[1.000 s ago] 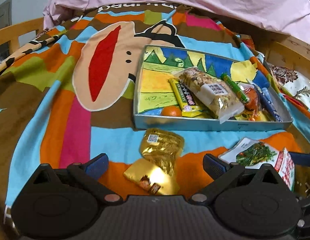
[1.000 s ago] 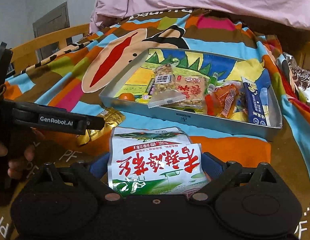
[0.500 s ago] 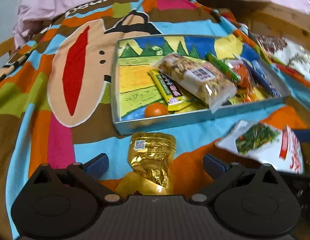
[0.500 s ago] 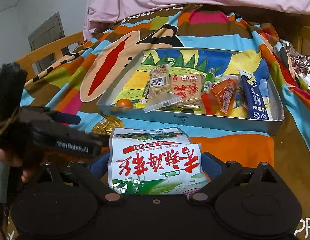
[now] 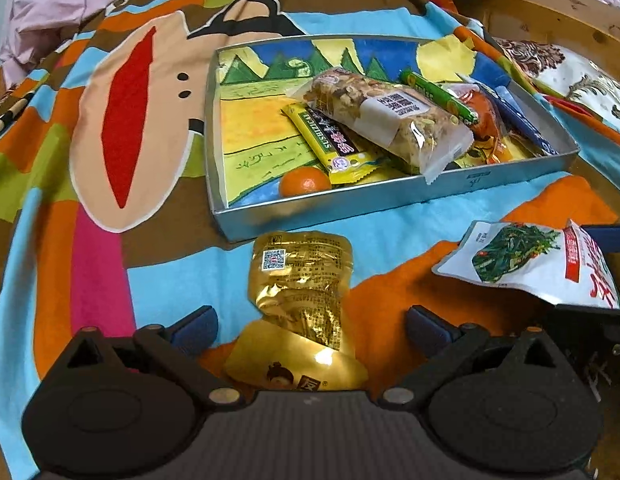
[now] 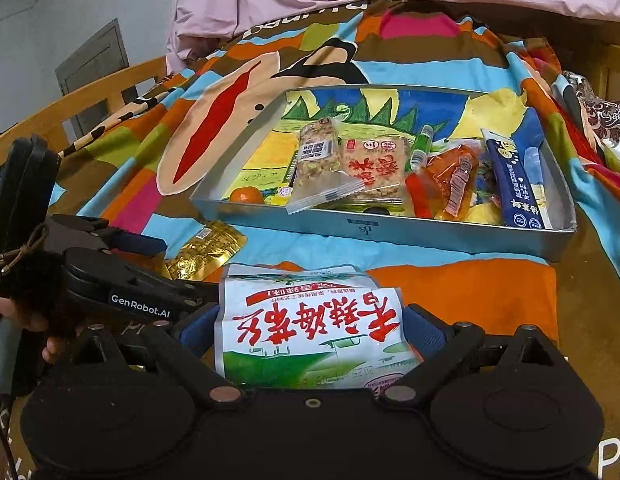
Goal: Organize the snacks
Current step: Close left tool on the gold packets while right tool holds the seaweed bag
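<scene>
Holding the white snack bag point(image 6: 310, 328), the right claw point(image 6: 310, 334) should lift it over the tin tray's point(image 6: 373, 230) front wall, while the wide left claw point(image 5: 310, 322) closes gently on the gold packet point(image 5: 300, 280).

A gold foil pouch point(image 5: 300, 280) lies on a striped blanket point(image 5: 90, 264) beside a silver tray point(image 5: 349, 204).

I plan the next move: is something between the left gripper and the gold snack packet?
Nothing visible is. The gold packet lies on the blanket between the open fingers of the left gripper.
</scene>
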`<state>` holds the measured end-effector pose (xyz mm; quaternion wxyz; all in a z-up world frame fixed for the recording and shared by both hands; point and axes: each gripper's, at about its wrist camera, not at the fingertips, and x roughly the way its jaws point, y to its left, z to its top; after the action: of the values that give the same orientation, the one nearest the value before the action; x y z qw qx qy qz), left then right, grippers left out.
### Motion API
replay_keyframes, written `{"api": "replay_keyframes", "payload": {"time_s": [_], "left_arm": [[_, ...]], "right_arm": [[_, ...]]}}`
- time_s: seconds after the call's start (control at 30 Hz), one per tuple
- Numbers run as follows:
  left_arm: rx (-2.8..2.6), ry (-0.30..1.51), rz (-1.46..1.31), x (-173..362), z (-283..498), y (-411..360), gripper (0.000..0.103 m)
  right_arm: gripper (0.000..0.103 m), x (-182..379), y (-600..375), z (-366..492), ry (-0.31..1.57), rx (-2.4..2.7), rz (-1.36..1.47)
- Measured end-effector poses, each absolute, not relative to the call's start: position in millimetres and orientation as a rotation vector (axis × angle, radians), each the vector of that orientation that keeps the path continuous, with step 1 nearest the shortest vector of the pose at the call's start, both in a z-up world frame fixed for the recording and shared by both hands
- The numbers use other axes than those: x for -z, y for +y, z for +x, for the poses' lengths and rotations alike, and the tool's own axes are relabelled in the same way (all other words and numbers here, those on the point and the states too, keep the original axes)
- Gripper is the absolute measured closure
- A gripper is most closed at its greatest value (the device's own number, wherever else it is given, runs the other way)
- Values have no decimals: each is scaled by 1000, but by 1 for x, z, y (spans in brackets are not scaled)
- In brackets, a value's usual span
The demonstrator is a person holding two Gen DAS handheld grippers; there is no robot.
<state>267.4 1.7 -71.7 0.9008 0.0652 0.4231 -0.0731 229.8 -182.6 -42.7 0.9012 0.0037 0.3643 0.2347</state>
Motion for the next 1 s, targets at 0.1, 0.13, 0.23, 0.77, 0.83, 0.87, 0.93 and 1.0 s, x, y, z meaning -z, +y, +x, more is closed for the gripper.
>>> {"api": "replay_keyframes", "payload": {"time_s": [0.1,0.13,0.23,0.77,0.83,0.87,0.93,1.0], "left_arm": [[175,871,136,73,270,6,0],[182,872,131,74,270,7,0],[192,870,111,76,270,12,0],[196,816,109,81,262,13,0],[194,808,109,81,261,13,0],[193,806,109,81,260,12,0],[189,804,108,81,260,12,1],[188,801,109,81,259,11,2]], "right_arm": [[6,44,-180,229,751,-488,-9],[6,45,-179,229,750,-489,-14],[6,47,-176,228,750,-492,-28],[6,47,-174,227,749,-493,-41],[6,47,-174,227,749,-493,-39],[6,47,-175,227,750,-493,-37],[6,46,-176,227,750,-493,-33],[6,47,-176,228,751,-493,-30]]}}
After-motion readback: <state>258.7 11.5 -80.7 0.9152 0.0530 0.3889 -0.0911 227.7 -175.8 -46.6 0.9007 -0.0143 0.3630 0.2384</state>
